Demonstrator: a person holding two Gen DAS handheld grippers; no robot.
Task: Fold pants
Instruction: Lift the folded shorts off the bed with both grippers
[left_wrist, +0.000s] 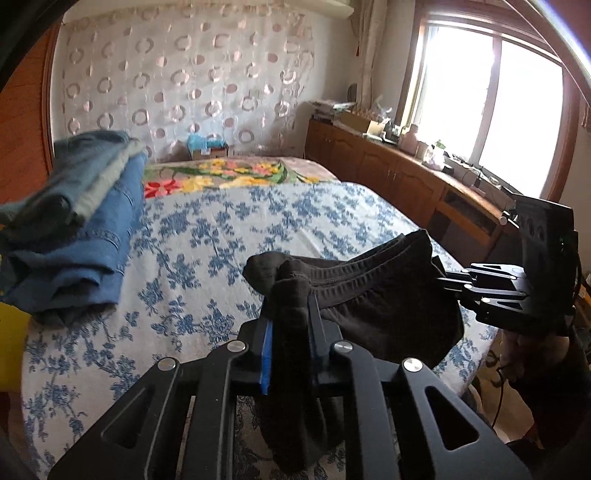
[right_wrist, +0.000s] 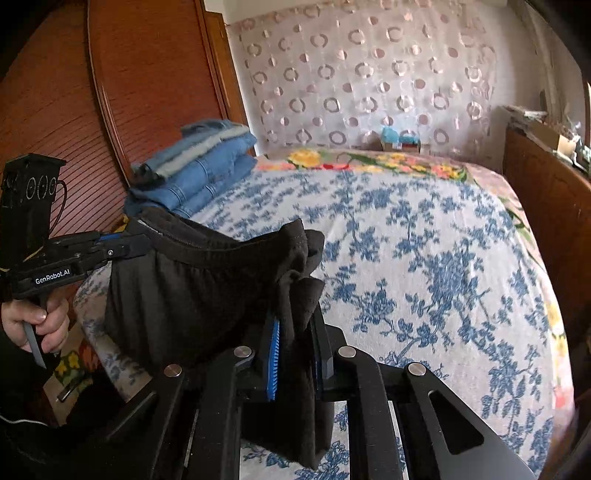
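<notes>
Two grippers hold the black pants (left_wrist: 373, 314) up over the bed's (left_wrist: 221, 236) near edge. Our left gripper (left_wrist: 290, 325) and right gripper (right_wrist: 295, 332) each pinch a bunched waistband end. We judge the cloth soft and light (limp, likely to sag), so waistband corners suit.

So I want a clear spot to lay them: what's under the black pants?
Under the black pants only the blue-floral bedspread shows. The strip directly behind the hanging cloth is covered.
</notes>
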